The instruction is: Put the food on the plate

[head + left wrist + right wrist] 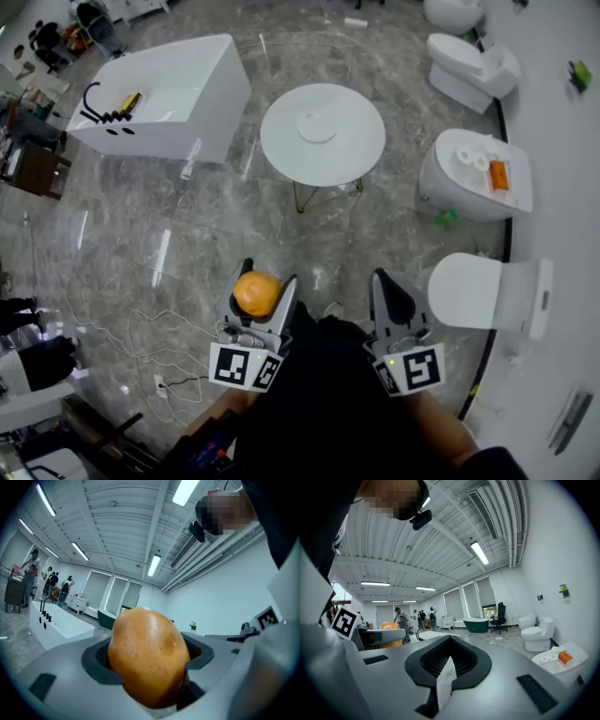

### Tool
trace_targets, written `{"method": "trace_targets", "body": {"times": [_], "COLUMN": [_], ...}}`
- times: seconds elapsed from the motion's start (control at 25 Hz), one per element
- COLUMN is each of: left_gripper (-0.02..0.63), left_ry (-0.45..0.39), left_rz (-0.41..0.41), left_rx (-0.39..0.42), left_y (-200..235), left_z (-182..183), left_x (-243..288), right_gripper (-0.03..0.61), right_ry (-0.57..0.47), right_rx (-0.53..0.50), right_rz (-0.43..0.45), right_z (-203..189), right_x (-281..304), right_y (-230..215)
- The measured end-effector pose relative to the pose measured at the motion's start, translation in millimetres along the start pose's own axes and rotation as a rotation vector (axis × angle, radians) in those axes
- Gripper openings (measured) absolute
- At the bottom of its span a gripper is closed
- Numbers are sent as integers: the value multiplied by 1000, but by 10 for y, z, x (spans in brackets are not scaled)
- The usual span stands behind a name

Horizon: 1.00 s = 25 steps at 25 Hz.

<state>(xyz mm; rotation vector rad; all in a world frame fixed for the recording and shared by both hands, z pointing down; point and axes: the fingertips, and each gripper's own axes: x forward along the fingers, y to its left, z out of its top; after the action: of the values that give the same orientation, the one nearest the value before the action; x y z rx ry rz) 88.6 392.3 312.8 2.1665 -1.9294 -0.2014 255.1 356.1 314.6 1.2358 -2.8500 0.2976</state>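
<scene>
A round orange-brown food item [256,292] sits clamped between the jaws of my left gripper [263,298], held in the air close to the person's body. In the left gripper view it [149,660] fills the middle, pressed between the dark pads. My right gripper [394,298] hangs beside it, shut with nothing in it; its pads meet in the right gripper view [449,667], where the food [389,634] shows at the left. A white plate [317,127] lies at the middle of a round white table [361,155], well ahead of both grippers.
A white bathtub [164,98] stands at the far left. Toilets line the right wall [473,173], [492,292], [469,67]. Cables [141,347] trail over the marble floor at the lower left. People stand at the far left edge.
</scene>
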Motion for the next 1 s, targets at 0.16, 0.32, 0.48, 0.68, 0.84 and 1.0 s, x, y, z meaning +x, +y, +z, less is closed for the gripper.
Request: {"method": "trace_targets", "body": {"times": [0.16, 0.32, 0.48, 0.68, 0.84, 1.0], "left_gripper": [342, 342, 342, 342, 342, 342], "left_ry": [-2, -4, 8, 11, 16, 23], "left_rz": [-28, -42, -62, -88, -113, -122], "left_rx": [11, 2, -19, -28, -34, -36], "left_y": [-80, -103, -60, 8, 182, 512], "left_z": [24, -16, -92, -75, -34, 135], "left_x": [231, 464, 763, 1259, 1704, 2108], "right_gripper": [1, 0, 0, 0, 0, 0], "right_ry": [-19, -12, -17, 17, 1, 8], "right_rx": [-15, 3, -48, -11, -17, 17], "right_rz": [-6, -37, -51, -86, -70, -43], "right_z": [42, 15, 48, 61, 152, 260], "right_x": [-15, 18, 154, 508, 992, 1602], "right_y": [-111, -302, -460, -766, -900, -940]}}
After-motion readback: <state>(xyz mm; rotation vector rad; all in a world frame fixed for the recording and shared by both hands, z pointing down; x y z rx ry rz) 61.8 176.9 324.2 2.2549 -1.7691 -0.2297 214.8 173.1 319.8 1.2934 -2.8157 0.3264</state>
